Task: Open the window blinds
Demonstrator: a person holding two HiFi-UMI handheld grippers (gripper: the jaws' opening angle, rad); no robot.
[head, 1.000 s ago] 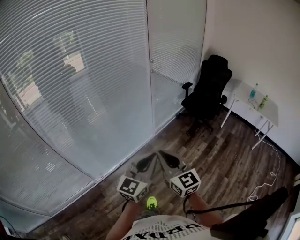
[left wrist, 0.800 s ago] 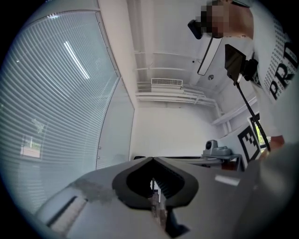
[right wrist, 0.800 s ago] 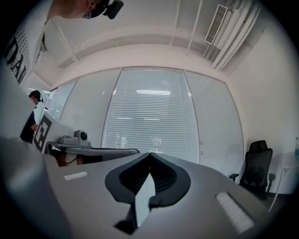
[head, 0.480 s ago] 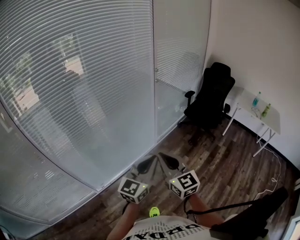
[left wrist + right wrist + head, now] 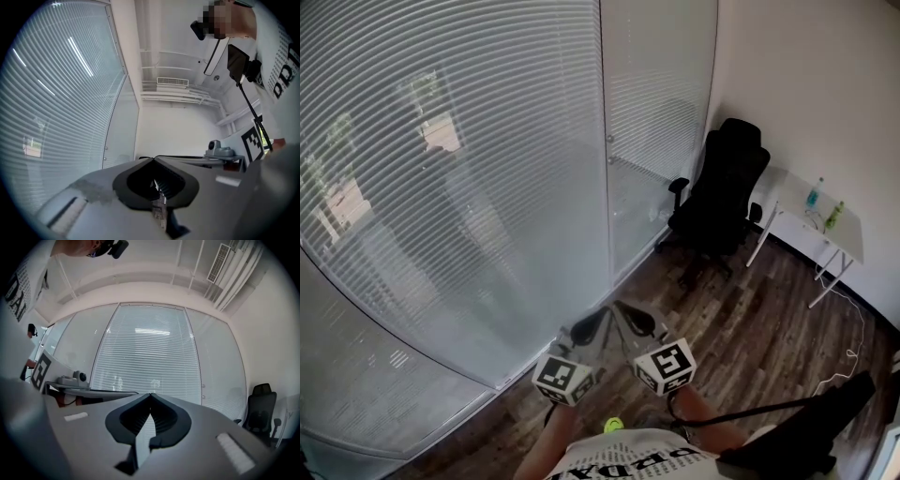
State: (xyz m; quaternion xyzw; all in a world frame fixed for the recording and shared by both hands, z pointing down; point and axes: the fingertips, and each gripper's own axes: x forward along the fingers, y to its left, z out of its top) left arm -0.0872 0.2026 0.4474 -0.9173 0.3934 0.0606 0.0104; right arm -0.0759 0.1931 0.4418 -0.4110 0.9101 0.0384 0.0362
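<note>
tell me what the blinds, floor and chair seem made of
Window blinds: thin pale horizontal slats, probably aluminium or plastic, matte.
Floor: brown planks with grain, wood or wood-look laminate, slight sheen.
Office chair: black, dull, likely fabric or mesh upholstery; too distant to tell.

floor (image 5: 750, 319): dark wood planks | wall (image 5: 806, 84): white | corner: 1 black office chair (image 5: 722, 187) beside white table (image 5: 797, 202)

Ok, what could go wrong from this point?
1. No cord or wand shows on the white slatted blinds, which seem to sit behind glass; the shut left gripper and right gripper could just knock it.
2. The thin white cable on the wooden floor could catch a foot.
</note>
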